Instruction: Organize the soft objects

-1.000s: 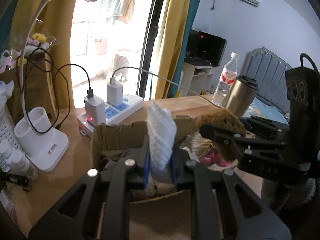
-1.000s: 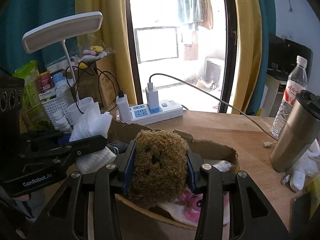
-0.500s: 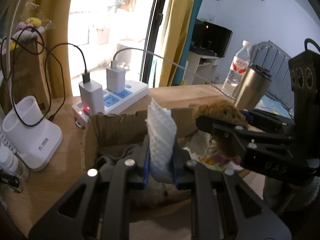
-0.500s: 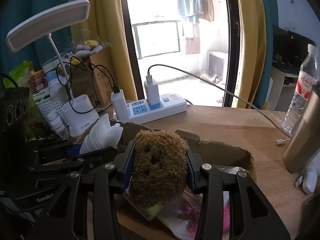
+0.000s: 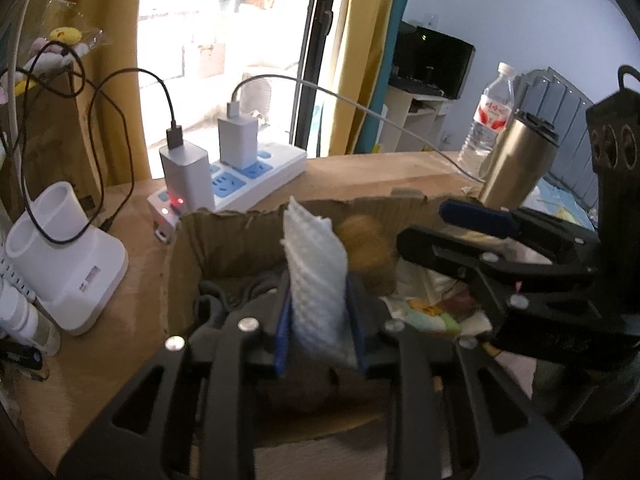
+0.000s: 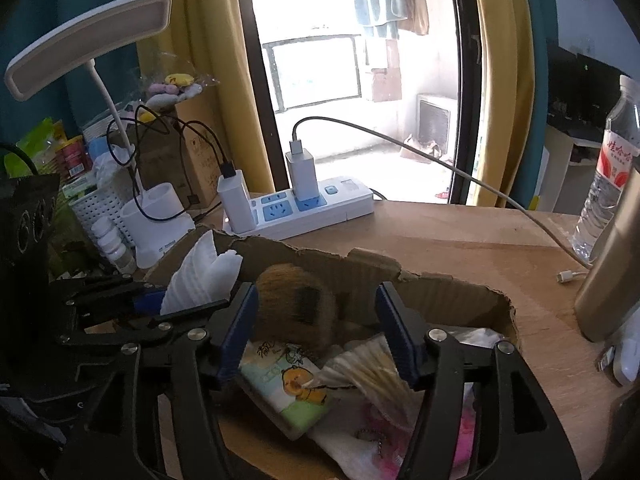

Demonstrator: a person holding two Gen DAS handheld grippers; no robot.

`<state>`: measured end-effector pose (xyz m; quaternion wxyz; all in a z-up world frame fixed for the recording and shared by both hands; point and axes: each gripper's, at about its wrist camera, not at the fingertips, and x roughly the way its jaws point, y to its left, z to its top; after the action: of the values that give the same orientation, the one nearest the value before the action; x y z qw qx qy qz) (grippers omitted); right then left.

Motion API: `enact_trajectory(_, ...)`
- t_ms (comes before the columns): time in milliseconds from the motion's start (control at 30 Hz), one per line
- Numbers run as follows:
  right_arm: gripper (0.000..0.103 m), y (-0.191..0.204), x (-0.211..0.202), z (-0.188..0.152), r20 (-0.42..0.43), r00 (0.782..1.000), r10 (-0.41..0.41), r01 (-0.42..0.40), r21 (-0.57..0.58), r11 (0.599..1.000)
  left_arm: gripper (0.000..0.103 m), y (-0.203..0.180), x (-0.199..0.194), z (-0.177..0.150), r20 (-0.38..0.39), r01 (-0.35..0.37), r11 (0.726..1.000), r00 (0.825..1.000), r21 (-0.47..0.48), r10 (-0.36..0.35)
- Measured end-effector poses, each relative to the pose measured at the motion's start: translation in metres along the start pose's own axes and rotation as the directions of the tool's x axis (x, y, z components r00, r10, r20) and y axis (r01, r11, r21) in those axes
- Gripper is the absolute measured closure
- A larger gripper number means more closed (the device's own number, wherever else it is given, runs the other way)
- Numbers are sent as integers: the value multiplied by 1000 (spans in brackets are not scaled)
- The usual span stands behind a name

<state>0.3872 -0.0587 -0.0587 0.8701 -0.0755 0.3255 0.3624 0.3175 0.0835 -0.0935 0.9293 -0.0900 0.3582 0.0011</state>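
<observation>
Spanning the lower half of both views, a wooden tabletop [image 6: 460,236], with a torn cardboard box [image 6: 444,292] set on it in front of both grippers. Behind the box, against the window side, a white power strip [image 6: 312,210] carrying two chargers; off to the right, a metal tumbler [image 5: 516,164] with a water bottle [image 5: 494,116] just behind it. At the left, a white lamp base [image 5: 66,256].

Inside the box, on the right-hand side, a blurred brown plush toy [image 6: 298,308] between the fingers of the right gripper [image 6: 316,330], close to the left finger and clear of the right one; jaws opening, nothing gripped. Beneath the toy, a green cartoon tissue pack [image 6: 290,388], a bundle of cotton swabs [image 6: 376,372] and pink fabric.

At the left end of the box, white foam netting [image 5: 318,276] standing upright between the blue pads of the left gripper [image 5: 320,328]; jaws narrow and opening, both pads touching the foam's sides.
</observation>
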Motion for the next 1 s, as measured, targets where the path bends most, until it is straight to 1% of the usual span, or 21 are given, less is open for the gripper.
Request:
enact_trajectory(33,37,0,-2,1,3,1000,-3,3,2,1000,61,-1,-1,0,0,-1,1000,1000,4,1)
enact_trajectory(67,37,-1,-3,1,7,1000,-6,6,3,1000,55,-1,-2,0,2,-1,1000,1000,6,1)
enact_trajectory(100,37,-1,-6,2,12,1000,-9,9,5,1000,46,-2,-4,1,7,3,1000,1000,4,-3)
enact_trajectory(133,36,-1,-9,3,18,1000,-11,11,7,1000,41,-2,-7,1,17,10,1000,1000,0,-10)
enact_trajectory(167,36,-2,-11,3,23,1000,-13,13,10,1000,39,-2,-10,2,23,11,1000,1000,-3,-11)
enact_trajectory(433,36,-3,-39,6,69,997,-44,43,21,999,38,-7,-35,3,64,2,1000,998,-3,-1)
enact_trajectory(667,36,2,-66,3,98,993,-69,68,16,998,36,-15,-65,3,122,7,1000,993,-3,-7)
enact_trajectory(700,36,3,-70,3,101,992,-73,72,15,997,35,-16,-70,2,133,10,1000,991,-1,-9)
enact_trajectory(767,36,4,-78,1,108,991,-83,82,14,997,29,-20,-81,2,160,19,1000,987,4,-19)
enact_trajectory(800,36,5,-84,1,112,990,-91,90,13,996,25,-21,-83,3,167,22,1000,986,6,-22)
enact_trajectory(1000,36,11,-112,-2,145,981,-130,130,8,992,23,-30,-109,2,219,25,999,975,23,-30)
